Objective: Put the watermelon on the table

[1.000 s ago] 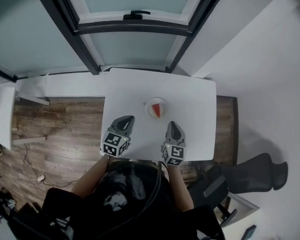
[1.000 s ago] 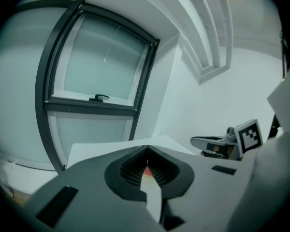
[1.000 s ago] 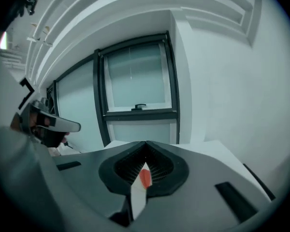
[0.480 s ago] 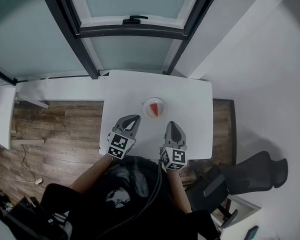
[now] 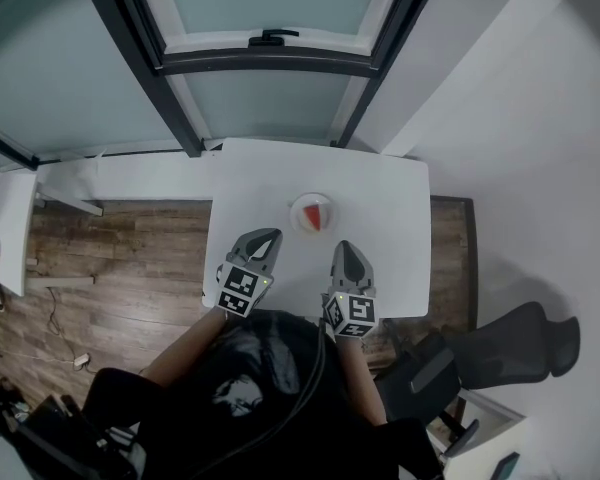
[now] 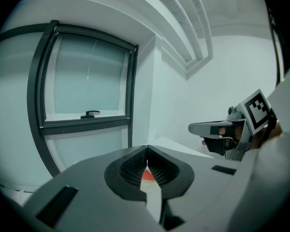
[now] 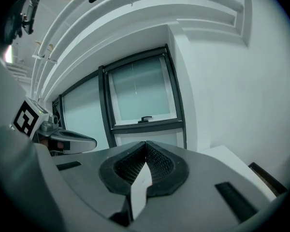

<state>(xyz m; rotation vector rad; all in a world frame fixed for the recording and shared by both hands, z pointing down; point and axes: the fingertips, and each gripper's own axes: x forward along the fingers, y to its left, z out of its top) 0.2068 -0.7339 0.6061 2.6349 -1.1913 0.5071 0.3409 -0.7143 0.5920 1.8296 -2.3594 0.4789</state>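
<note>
Words, brands, numbers: none that I can read anywhere.
Marker, left side: the left cube (image 5: 242, 290) on the left gripper (image 5: 268, 238), by the near edge of the white table (image 5: 380, 183), carries black-and-white square patterns. They are blocks only, with no letters or digits.
Marker, right side: the right cube (image 5: 351, 314) on the right gripper (image 5: 342, 248), also by the table's near edge, carries the same kind of block pattern, again nothing to read.

Plate (image 5: 298, 218) mid-table — only obstacle; bare tabletop (image 5: 380, 243) both sides of it; window frame (image 5: 265, 60) beyond far edge.
</note>
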